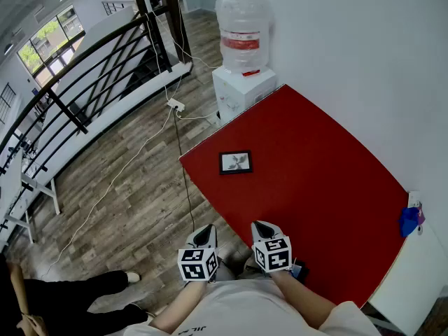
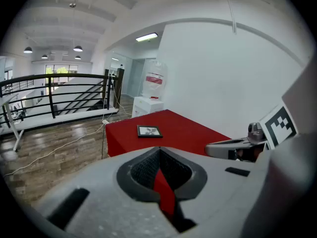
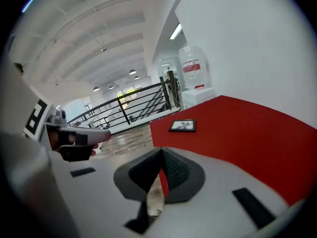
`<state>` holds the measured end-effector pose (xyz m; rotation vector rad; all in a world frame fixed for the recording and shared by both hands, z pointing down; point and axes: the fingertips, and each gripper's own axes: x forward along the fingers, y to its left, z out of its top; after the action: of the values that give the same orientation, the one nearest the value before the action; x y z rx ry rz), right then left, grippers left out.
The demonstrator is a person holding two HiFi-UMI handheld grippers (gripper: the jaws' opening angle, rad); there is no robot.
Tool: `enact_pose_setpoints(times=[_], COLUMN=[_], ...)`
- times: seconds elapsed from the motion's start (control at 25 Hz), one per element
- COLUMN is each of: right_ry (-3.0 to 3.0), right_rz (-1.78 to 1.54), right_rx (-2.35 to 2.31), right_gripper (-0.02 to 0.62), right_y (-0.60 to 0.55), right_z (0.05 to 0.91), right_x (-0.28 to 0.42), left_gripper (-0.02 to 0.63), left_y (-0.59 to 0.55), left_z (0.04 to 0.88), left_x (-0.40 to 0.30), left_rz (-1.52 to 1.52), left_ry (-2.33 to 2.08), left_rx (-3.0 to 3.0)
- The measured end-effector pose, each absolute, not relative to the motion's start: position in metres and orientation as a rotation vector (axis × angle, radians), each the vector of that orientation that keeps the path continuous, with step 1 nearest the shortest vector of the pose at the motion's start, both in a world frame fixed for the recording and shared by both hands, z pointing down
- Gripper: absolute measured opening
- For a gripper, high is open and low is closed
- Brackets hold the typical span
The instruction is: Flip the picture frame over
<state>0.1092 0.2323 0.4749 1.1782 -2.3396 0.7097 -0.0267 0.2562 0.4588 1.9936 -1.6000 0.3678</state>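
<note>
Head view: high above, steeply downward over the red table (image 1: 315,173) and floor (image 1: 126,201).
Left gripper view: low, off the table's near corner, facing the picture frame (image 2: 149,131) from well back.
Right gripper view: alongside, aimed likewise.
Shared: table, picture frame, water dispenser (image 1: 243,33) in all three.

We see the picture frame (image 1: 235,162) lying flat on the red table (image 1: 329,187), picture side up. It is small and rectangular, with a thin black border around a pale print that bears a dark grey motif. It sits near the table's left corner in the head view, a little in from both edges.
</note>
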Motion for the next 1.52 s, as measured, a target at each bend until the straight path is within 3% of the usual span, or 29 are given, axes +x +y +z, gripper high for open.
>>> enact_pose_setpoints(times=[0.4,1.08,1.52], right_ry=[-2.314,-2.221,-2.186], right_rz=[0.726,0.723,0.696], right_rx=[1.212,1.411,1.436], right_gripper=[0.005,0.005,0.005], right_y=[0.195,0.066,0.03], right_z=[0.486,0.484,0.474], right_x=[0.102,0.026,0.033], left_gripper=[0.005,0.005,0.005], left_y=[0.212,0.068,0.032], left_z=[0.468,0.471,0.47], left_x=[-0.042,-0.117,-0.115], left_rz=[0.355,0.428,0.419], left_ry=[-1.59,-1.404,-1.362], left_rx=[1.984,2.143,2.143])
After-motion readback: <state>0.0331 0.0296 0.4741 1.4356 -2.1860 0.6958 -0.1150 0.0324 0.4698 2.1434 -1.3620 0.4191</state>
